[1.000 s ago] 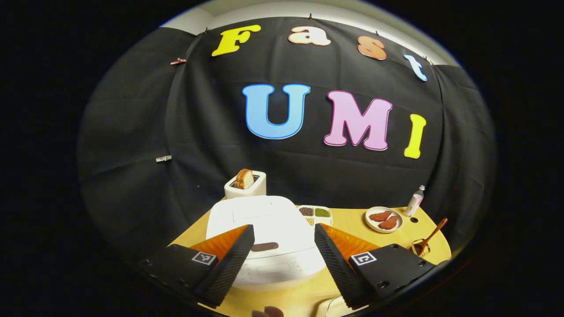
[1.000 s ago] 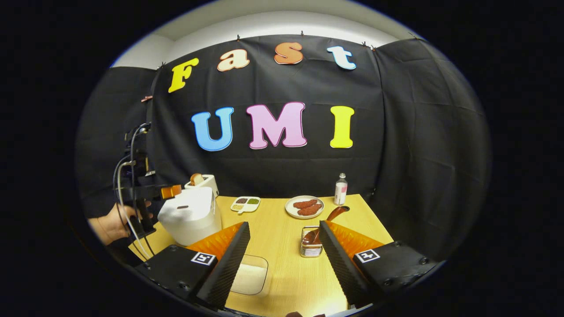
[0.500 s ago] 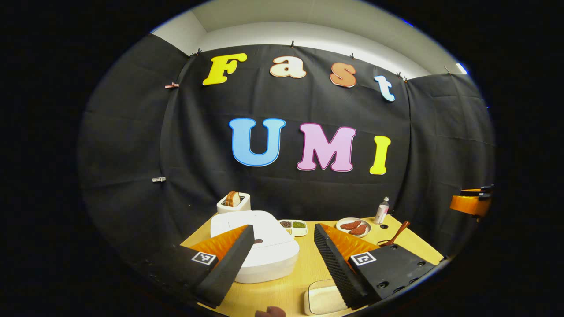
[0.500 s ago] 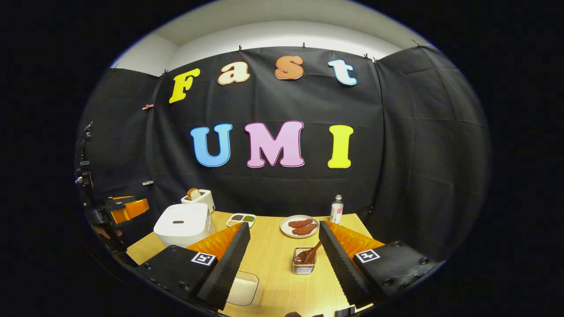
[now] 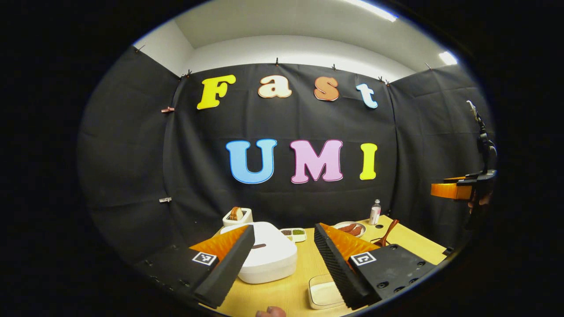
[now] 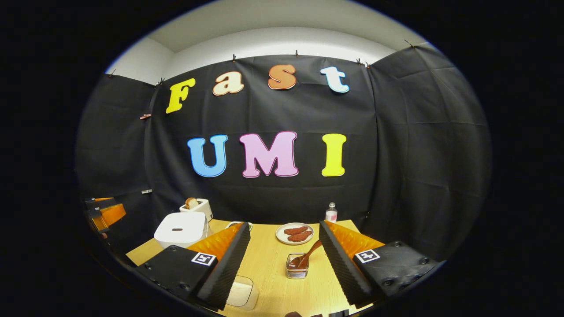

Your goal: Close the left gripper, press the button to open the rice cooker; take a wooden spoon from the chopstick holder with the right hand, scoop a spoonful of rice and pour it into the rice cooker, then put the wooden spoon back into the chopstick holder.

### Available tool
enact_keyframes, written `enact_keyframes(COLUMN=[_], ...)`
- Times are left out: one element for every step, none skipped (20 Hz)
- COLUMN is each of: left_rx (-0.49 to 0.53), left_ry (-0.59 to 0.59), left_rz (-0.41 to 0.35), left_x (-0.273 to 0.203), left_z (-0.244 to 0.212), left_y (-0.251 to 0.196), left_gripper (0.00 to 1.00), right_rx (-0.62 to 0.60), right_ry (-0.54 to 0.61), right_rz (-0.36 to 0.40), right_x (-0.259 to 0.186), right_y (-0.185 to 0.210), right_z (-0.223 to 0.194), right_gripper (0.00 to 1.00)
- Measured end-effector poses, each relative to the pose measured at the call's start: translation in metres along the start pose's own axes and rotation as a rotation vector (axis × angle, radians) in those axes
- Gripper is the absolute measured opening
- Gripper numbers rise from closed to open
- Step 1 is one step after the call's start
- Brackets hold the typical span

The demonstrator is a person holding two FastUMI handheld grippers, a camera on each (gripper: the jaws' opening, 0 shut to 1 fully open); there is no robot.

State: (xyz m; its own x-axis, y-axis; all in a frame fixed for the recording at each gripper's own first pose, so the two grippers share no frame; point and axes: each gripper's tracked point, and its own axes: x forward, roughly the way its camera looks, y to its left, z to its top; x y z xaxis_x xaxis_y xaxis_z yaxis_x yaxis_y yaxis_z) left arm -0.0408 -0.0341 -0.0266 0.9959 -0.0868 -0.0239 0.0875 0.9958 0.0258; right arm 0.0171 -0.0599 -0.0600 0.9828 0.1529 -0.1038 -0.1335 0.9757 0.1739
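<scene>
The white rice cooker (image 5: 269, 259) stands on the yellow table with its lid down; its dark button (image 5: 259, 246) shows on top. My left gripper (image 5: 284, 229) hangs open, above and back from the cooker, holding nothing. The wooden spoon (image 6: 308, 255) leans in the wire chopstick holder (image 6: 297, 267) at mid table. A clear box of rice (image 6: 240, 293) sits near the front edge. My right gripper (image 6: 284, 225) is open and empty, well short of the holder. The cooker (image 6: 181, 229) stands at the table's left in the right gripper view.
At the back of the wooden table (image 6: 269, 264) are a toaster with bread (image 6: 196, 207), a plate of meat (image 6: 294, 233) and a small bottle (image 6: 331, 213). A divided dish of beans (image 5: 294, 233) sits behind the cooker. The other gripper (image 5: 458, 190) hovers at far right.
Both grippers have drawn back and up from the table, so the cooker and holder look smaller. The left one has left the cooker lid. Both stay open.
</scene>
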Motion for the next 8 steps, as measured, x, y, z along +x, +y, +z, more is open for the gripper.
enact_keyframes(left_rx=[-0.005, -0.011, -0.017, -0.019, -0.021, -0.022, -0.02, -0.018], left_ry=[-0.006, -0.006, -0.009, -0.008, -0.002, 0.0, 0.001, -0.001], left_rz=[0.012, 0.019, 0.017, 0.015, 0.012, 0.007, 0.003, -0.002], left_x=[-0.002, -0.004, -0.006, -0.007, -0.008, -0.009, -0.01, -0.01], left_z=[0.003, 0.006, 0.007, 0.007, 0.005, 0.005, 0.007, 0.008], left_y=[0.001, 0.001, -0.003, -0.006, -0.008, -0.011, -0.014, -0.017], left_gripper=[0.94, 0.94, 0.94, 0.94, 0.94, 0.94, 0.94, 0.94], right_rx=[-0.003, -0.011, -0.023, -0.037, -0.046, -0.058, -0.071, -0.081], right_ry=[-0.013, -0.03, -0.049, -0.067, -0.085, -0.104, -0.118, -0.131], right_rz=[-0.007, -0.013, -0.02, -0.028, -0.033, -0.037, -0.041, -0.044], right_x=[-0.004, -0.008, -0.011, -0.015, -0.018, -0.02, -0.023, -0.026], right_y=[-0.003, -0.005, -0.009, -0.011, -0.013, -0.014, -0.015, -0.016], right_z=[0.004, 0.008, 0.013, 0.017, 0.022, 0.027, 0.03, 0.034], right_gripper=[1.0, 0.98, 0.99, 0.98, 0.98, 0.98, 0.98, 0.98])
